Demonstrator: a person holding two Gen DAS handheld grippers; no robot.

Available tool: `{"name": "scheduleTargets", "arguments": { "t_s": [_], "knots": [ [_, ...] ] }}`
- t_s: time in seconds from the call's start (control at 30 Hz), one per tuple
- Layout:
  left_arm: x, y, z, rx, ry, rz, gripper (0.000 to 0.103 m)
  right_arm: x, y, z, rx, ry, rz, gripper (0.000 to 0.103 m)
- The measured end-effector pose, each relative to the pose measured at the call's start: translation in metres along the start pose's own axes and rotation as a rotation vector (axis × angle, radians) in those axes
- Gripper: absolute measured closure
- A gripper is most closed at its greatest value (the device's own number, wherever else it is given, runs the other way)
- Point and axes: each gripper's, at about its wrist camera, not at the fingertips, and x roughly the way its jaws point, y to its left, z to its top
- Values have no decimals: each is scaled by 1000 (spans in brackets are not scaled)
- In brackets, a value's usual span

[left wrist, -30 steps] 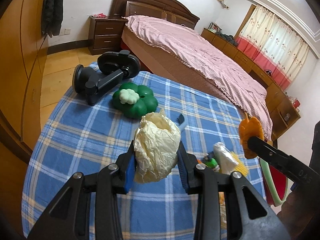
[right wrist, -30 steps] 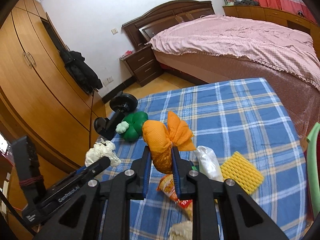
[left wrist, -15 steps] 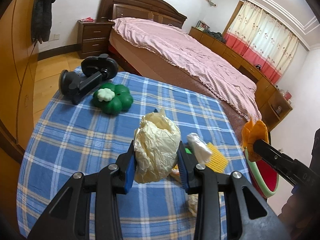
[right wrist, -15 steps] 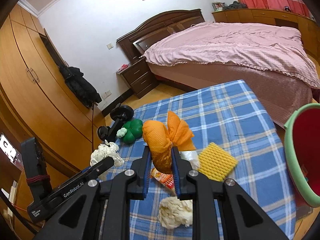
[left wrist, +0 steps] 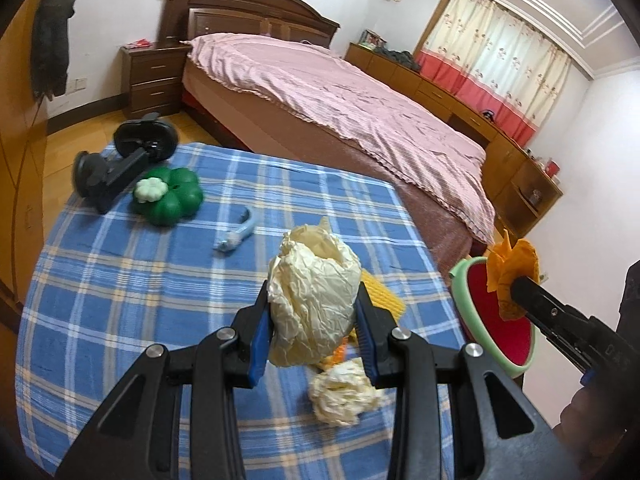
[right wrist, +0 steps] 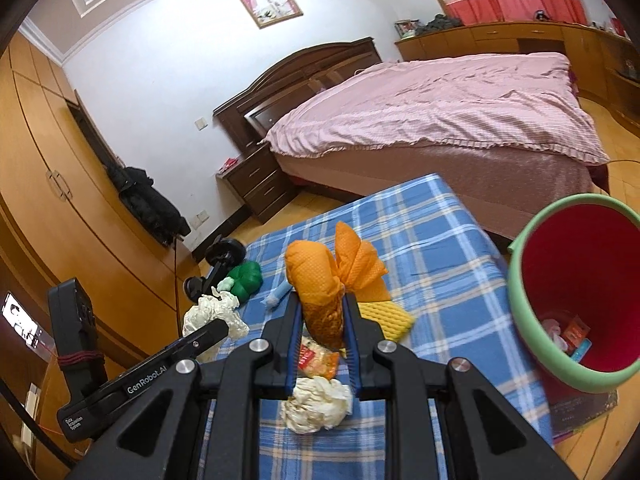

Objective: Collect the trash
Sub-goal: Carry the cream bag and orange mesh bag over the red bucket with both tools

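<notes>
Left wrist view: the left gripper (left wrist: pixel 314 322) is clamped on a cream paper wad (left wrist: pixel 314 304) above the table (left wrist: pixel 120 300). The bin (left wrist: pixel 494 316) lies to its right, off the table edge. The right gripper's tip and its orange cloth (left wrist: pixel 512 276) already overlap the bin's rim, so the right hand is nearer.

Right wrist view: the right gripper (right wrist: pixel 322 334) grips the orange cloth (right wrist: pixel 320 280), long axis upright. The bin (right wrist: pixel 576 292) lies to the right and lower. The left gripper (right wrist: pixel 218 330) body reads "GenRobot.AI".
</notes>
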Motion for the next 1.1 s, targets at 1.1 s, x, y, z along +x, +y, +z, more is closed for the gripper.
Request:
{"name": "scheduleTargets", "arguments": {
  "t_s": [1.1],
  "knots": [
    [52, -146, -15, 223, 119, -161, 66, -78, -128, -9, 230, -120, -142, 82]
  ]
}}
